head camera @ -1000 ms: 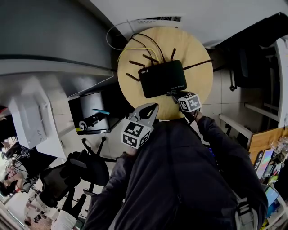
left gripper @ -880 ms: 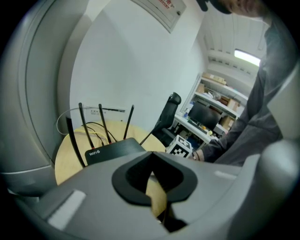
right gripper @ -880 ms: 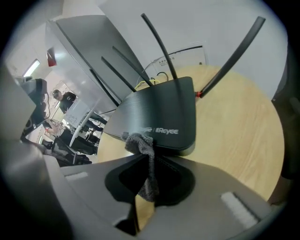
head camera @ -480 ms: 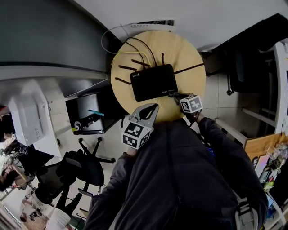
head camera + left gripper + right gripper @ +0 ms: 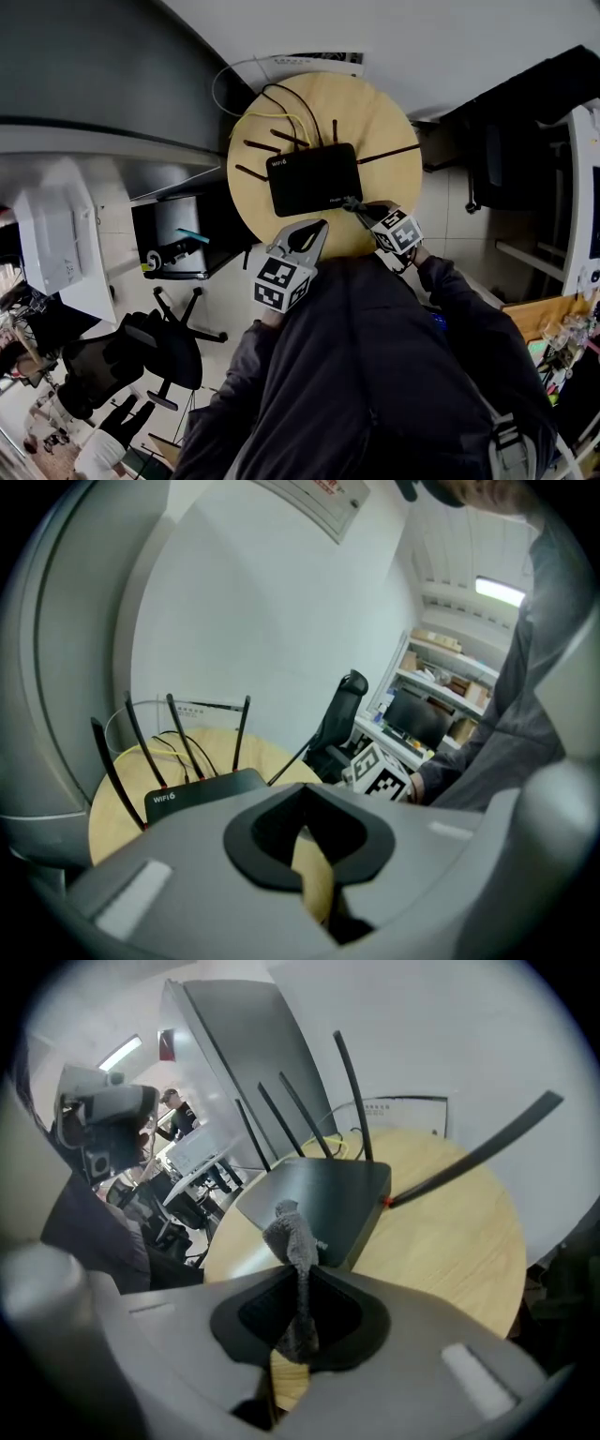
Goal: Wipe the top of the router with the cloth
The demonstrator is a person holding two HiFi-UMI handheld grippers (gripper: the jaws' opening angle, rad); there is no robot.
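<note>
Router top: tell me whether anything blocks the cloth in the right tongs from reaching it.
Nothing visible does. The right tongs hold the cloth at the router's near corner. Its top lies bare, with antennas standing only along the edges.

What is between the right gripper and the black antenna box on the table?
A grey fuzzy cloth, pinched by the fingers of the right gripper, sticks out toward the flat black router; the right gripper view shows it.

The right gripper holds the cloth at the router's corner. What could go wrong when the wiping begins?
The right gripper pinches only a thin fold of cloth, so it may slip out. The left gripper is off the router, so nothing steadies it and it could slide. The upright antennas may snag the cloth.
</note>
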